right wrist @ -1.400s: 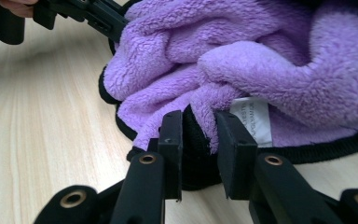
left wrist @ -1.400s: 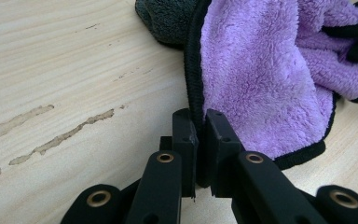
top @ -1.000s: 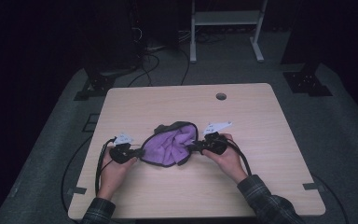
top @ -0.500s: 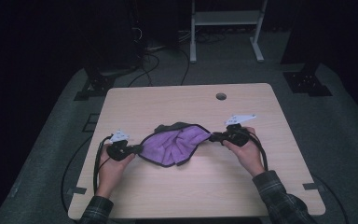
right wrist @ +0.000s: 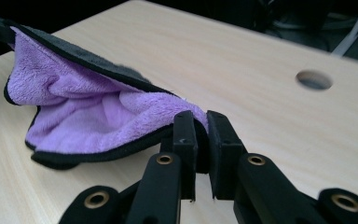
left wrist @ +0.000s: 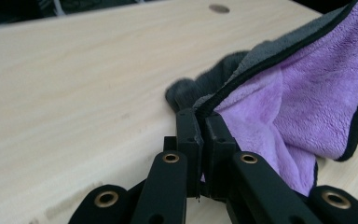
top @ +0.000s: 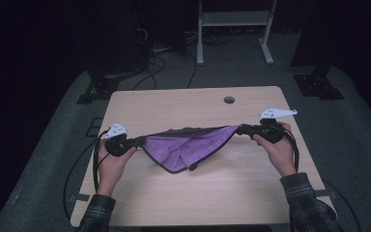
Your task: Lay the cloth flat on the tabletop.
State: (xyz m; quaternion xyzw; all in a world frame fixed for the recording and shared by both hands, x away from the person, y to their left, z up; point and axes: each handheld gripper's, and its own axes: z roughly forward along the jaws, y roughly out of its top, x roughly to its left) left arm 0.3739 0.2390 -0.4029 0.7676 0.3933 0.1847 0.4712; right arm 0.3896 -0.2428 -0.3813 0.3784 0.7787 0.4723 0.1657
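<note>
On the left of the high view, the left hand-held gripper is clamped on one corner of a cloth, with the person's left hand wrapped around its body and a black cable looping from it down past the counter edge. In the left gripper view the two black jaws stand almost together, pinching the cloth right at its black-bound hem.

The cloth is purple and fluffy on the side facing the person, dark grey on the back, with a thin black border running all the way round. It is stretched between the two hand-held grippers over the middle of the pale wooden counter. Its top edge is pulled into a nearly straight line, and the rest sags below in a soft, folded pouch whose lowest point rests on the counter surface. A little grey corner curls out beside the left jaws.

Farther right, beyond the cloth, a small round hole sits near the back edge of the counter.

On the right, the right hand-held gripper holds the opposite corner, gripped by the person's right hand in a plaid sleeve. In the right gripper view its jaws are closed narrowly on the purple cloth at the hem, and the cloth droops away to the counter.
</note>
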